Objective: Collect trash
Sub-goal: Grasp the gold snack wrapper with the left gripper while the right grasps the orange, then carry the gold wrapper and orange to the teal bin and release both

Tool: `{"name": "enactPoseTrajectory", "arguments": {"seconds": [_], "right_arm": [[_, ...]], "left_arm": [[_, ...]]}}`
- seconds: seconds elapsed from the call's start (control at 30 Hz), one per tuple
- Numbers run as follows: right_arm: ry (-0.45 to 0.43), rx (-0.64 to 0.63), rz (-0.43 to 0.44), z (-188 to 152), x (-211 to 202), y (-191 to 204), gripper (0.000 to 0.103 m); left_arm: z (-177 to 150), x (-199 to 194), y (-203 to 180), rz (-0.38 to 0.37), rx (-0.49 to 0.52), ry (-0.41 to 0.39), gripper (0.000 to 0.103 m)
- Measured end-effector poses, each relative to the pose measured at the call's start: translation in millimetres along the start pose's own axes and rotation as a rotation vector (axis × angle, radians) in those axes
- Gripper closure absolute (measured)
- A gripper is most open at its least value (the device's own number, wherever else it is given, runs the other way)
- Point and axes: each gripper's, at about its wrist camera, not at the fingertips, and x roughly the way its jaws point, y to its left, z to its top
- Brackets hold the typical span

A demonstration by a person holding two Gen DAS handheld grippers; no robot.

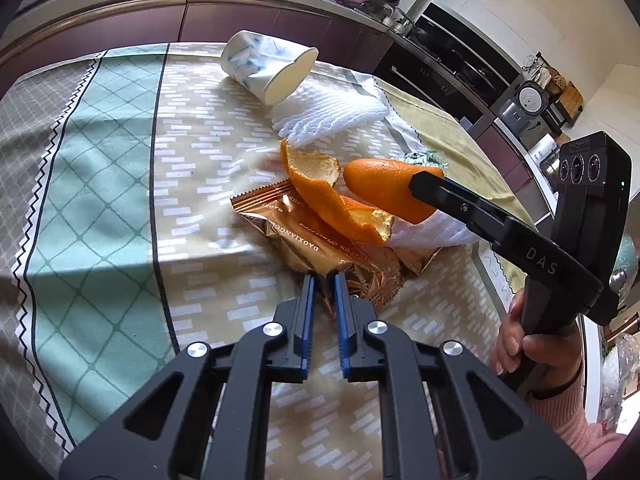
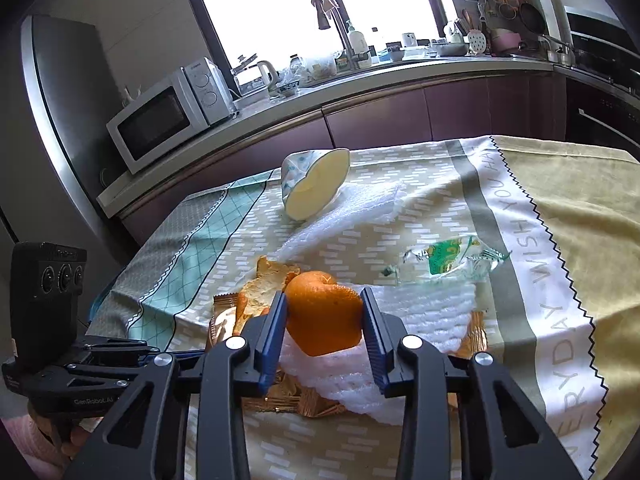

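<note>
My left gripper (image 1: 324,282) is at the near edge of a gold snack wrapper (image 1: 288,236), its blue pads nearly together with the wrapper's crinkled edge pinched between them. My right gripper (image 2: 324,312) is shut on a curled piece of orange peel (image 2: 320,316), held just above a white foam net (image 2: 420,320); from the left wrist view it comes in from the right (image 1: 424,186). A long peel strip (image 1: 320,192) lies across the wrapper. A paper cup (image 1: 268,68) lies on its side on another foam net (image 1: 332,116). A clear green candy wrapper (image 2: 448,260) lies farther right.
A patterned cloth covers the table (image 1: 100,160). Beyond the table's far edge runs a kitchen counter with a microwave (image 2: 160,128) and a sink tap. A hand (image 1: 520,344) grips the right gripper's handle.
</note>
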Motion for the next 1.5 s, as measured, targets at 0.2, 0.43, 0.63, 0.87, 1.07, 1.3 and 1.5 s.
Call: {"name": "enactPoseTrajectory", "arguments": {"seconds": [0.2,0.43,0.63,0.87,1.07,1.3,1.5], "right_arm": [[-0.035,0.004,0.037,2,-13,4,0.076],[-0.073,0.014,0.105,11,-23,11,0.078],[-0.082,0.032,0.175,17,-23,21,0.083],[-0.068,-0.028,0.222,23,-17,55,0.094],[-0.034,-0.108,0.296,26,-1,102,0.094],[0.02,-0.219,0.439,36,40,184,0.095],[0.067,-0.307,0.569,47,75,270,0.095]], "left_arm": [[1,-22,-2,-0.02,0.016,-0.057,0.097],[-5,-64,9,-0.012,0.022,-0.128,0.098],[-15,-101,26,0.025,0.024,-0.188,0.098],[-33,-148,65,0.08,-0.026,-0.244,0.098],[-49,-195,100,0.151,-0.071,-0.3,0.098],[-64,-256,149,0.265,-0.159,-0.392,0.098],[-79,-302,202,0.39,-0.25,-0.445,0.098]]}}
